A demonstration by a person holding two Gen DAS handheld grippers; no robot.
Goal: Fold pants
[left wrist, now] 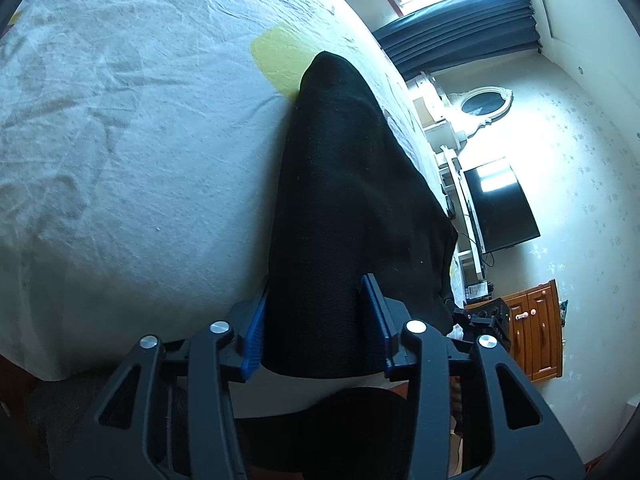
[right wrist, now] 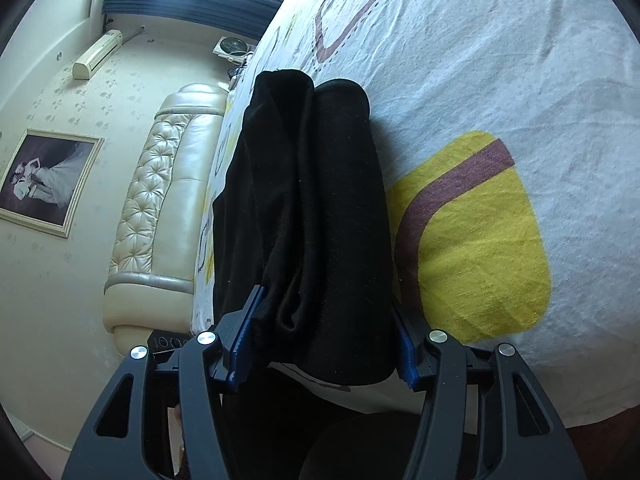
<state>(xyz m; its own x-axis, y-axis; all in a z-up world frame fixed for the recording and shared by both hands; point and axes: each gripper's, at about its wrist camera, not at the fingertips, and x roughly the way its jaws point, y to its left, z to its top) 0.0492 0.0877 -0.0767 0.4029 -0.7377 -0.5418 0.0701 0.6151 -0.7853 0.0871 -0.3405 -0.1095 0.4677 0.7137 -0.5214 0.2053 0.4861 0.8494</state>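
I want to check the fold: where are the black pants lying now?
The black pants lie on the bed sheet, left of its yellow patch in the right wrist view, their near end at the bed's edge between both grippers' fingers.

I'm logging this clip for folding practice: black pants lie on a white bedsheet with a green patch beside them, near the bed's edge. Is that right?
Not quite. The patch beside the black pants is yellow with a maroon stripe, not green; the right wrist view shows it clearly. The rest holds: the pants lie on the white bedsheet near the bed's edge.
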